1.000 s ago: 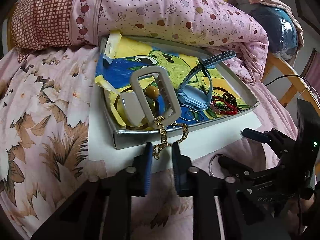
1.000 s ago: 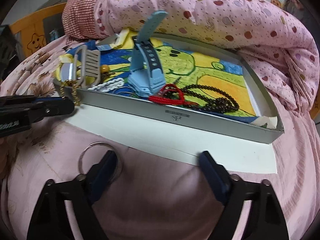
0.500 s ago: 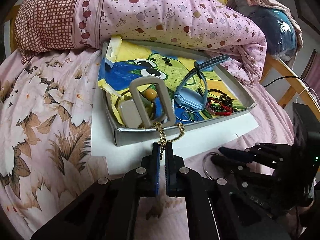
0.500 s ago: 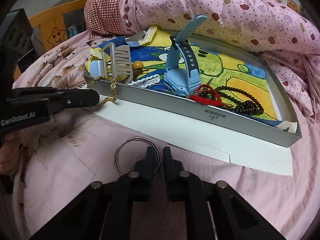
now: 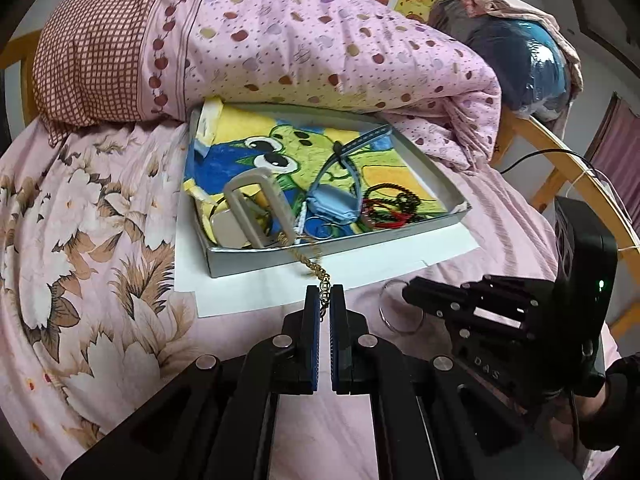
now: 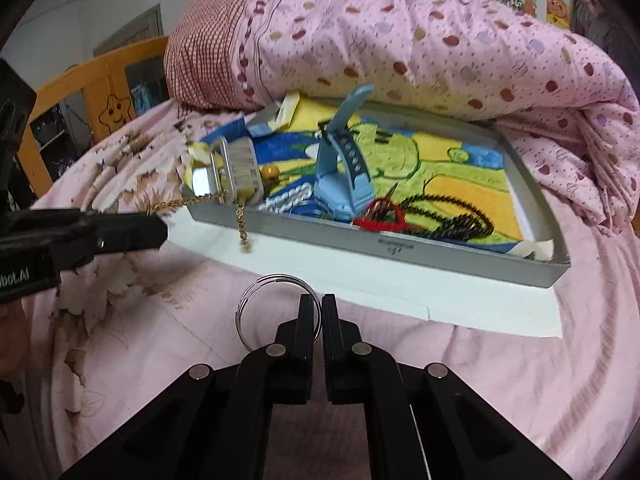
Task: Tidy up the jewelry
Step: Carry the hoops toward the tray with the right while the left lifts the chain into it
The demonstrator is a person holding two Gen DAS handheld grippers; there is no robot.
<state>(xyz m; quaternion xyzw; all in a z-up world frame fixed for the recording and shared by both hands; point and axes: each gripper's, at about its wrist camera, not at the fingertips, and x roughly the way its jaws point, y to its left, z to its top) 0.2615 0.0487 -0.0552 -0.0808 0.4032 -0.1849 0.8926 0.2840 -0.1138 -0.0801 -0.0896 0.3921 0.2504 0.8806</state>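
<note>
A shallow grey tray point(image 5: 272, 261) point(image 6: 400, 246) with a cartoon liner lies on the bed. It holds a blue watch point(image 5: 334, 204) point(image 6: 344, 184), black beads point(image 6: 452, 216), a red cord bracelet point(image 6: 380, 216) and a beige clip point(image 5: 256, 208). My left gripper point(image 5: 325, 300) is shut on a gold chain point(image 5: 310, 266) point(image 6: 192, 202) that stretches out over the tray's front edge. My right gripper point(image 6: 318, 304) is shut on a silver ring point(image 6: 276, 312) point(image 5: 394, 308) lifted off the bed in front of the tray.
White paper point(image 5: 240, 292) lies under the tray. A rolled pink quilt point(image 5: 320, 48) and a checked pillow point(image 5: 92, 60) lie behind it. A wooden bed rail point(image 5: 560, 152) runs at the right. The flowered sheet point(image 5: 80, 240) spreads to the left.
Both grippers shut, the left on the chain, the right on the ring. The left has pulled back, drawing the chain taut out of the tray. The right has risen with the ring.
</note>
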